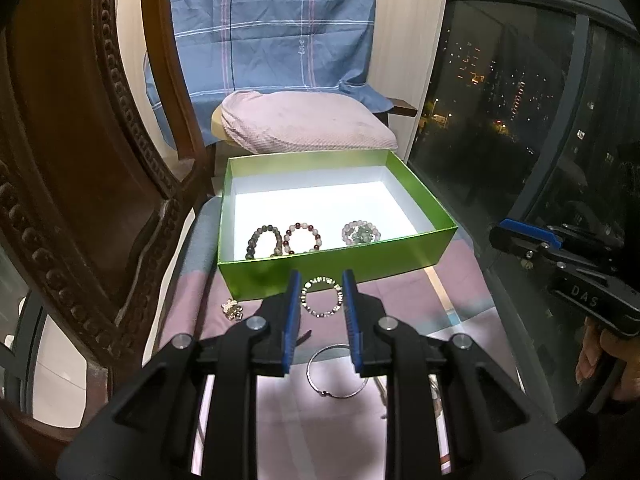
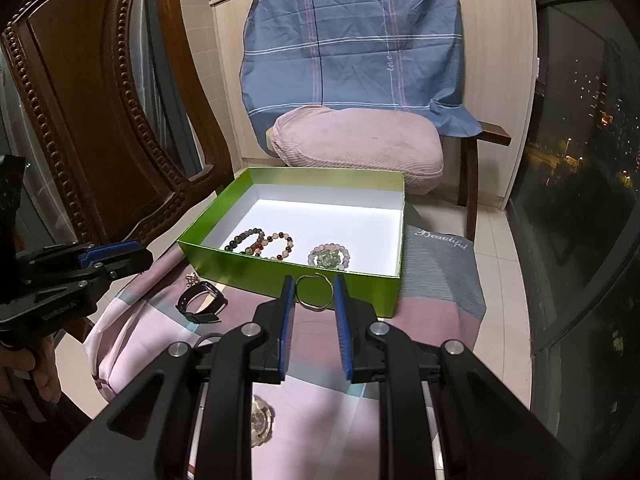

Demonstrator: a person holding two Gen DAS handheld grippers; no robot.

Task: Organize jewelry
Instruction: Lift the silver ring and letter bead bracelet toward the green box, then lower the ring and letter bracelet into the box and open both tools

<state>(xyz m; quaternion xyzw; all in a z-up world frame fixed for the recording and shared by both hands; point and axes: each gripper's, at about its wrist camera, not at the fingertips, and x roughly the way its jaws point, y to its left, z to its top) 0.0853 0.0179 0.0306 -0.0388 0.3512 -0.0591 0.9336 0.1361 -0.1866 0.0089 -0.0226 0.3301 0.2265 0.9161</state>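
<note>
Left wrist view: my left gripper (image 1: 322, 292) hangs over a table draped in a pink-and-grey cloth (image 1: 280, 420), its 2 blue-padded fingers (image 1: 294, 308) parted by a modest gap and holding nothing. A sparkling beaded bracelet (image 1: 322, 296) shows between the fingers, lying on the cloth just in front of the green box (image 1: 340, 260) (no pad touches it, as far as I can see). A thin silver bangle (image 1: 336, 372) lies on the cloth nearer the camera, and a small gold charm (image 1: 233, 309) sits to the left, close to the box's front wall. Inside the box, along its front wall, 3 bead bracelets rest in a row: a dark green one (image 1: 262, 242), a pink-and-red one (image 1: 302, 236) touching it, and a pale one (image 1: 361, 232) set apart to the right. At the right edge I see the right gripper (image 1: 520, 240) in a hand (image 1: 604, 364).

From the right wrist view, the right gripper (image 2: 312, 294) stands equally narrow and empty, framing a second thin bangle (image 2: 314, 292) on the cloth against the box's front wall. A black watch (image 2: 202, 302) lies to the left, with the charm (image 2: 192, 278) just behind it. A pink cushion (image 2: 356, 148) on a chair sits behind the box.
</note>
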